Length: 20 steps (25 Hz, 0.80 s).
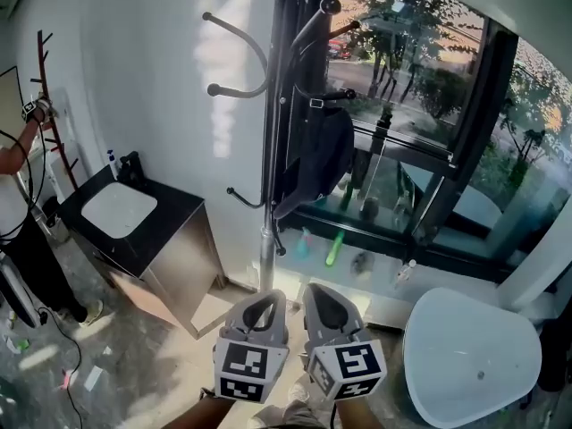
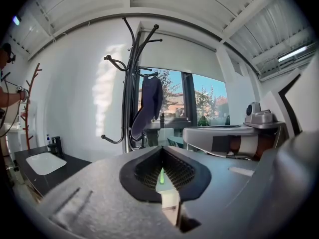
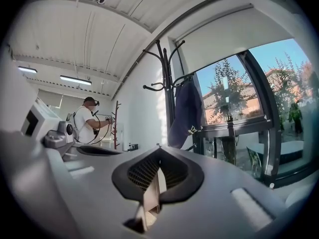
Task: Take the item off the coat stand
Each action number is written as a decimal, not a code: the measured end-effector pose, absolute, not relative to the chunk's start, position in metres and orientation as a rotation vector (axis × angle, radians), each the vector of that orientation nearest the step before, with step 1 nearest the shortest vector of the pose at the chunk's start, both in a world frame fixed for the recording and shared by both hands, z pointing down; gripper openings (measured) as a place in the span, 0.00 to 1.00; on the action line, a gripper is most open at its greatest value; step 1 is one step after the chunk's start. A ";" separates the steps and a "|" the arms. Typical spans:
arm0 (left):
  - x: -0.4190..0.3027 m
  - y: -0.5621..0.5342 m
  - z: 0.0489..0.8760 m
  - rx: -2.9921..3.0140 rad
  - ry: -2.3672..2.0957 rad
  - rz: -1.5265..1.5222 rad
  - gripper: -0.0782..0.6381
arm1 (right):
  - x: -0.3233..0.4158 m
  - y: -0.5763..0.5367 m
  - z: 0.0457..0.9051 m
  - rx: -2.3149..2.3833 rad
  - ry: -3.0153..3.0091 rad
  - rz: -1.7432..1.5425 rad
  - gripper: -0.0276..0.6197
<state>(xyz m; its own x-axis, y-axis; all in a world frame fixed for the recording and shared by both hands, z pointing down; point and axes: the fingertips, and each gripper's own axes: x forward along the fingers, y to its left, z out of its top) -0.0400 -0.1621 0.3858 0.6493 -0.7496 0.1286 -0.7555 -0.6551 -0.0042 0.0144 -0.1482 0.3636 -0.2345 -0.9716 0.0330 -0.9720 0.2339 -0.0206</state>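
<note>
A limp, dark navy fabric item [image 1: 315,155] hangs from an upper curved hook of the slim black metal coat stand [image 1: 267,132]. Well below it, the left gripper [image 1: 264,300] and right gripper [image 1: 327,295], grey with ribbed pads, are clenched on nothing.

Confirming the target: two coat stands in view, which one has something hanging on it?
The black coat stand by the window: a dark navy item hangs on its window side. The thin reddish stand at far left looks bare.

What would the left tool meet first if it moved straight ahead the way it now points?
Most likely the dark blue fabric item hanging on the black metal coat stand, nearly straight ahead of the left tool. Nothing nearer shows in between, though depth is unclear.
</note>
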 end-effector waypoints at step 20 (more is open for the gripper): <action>0.017 -0.257 0.372 2.740 -1.431 0.174 0.12 | 0.089 -0.251 0.332 1.849 -2.555 -0.071 0.05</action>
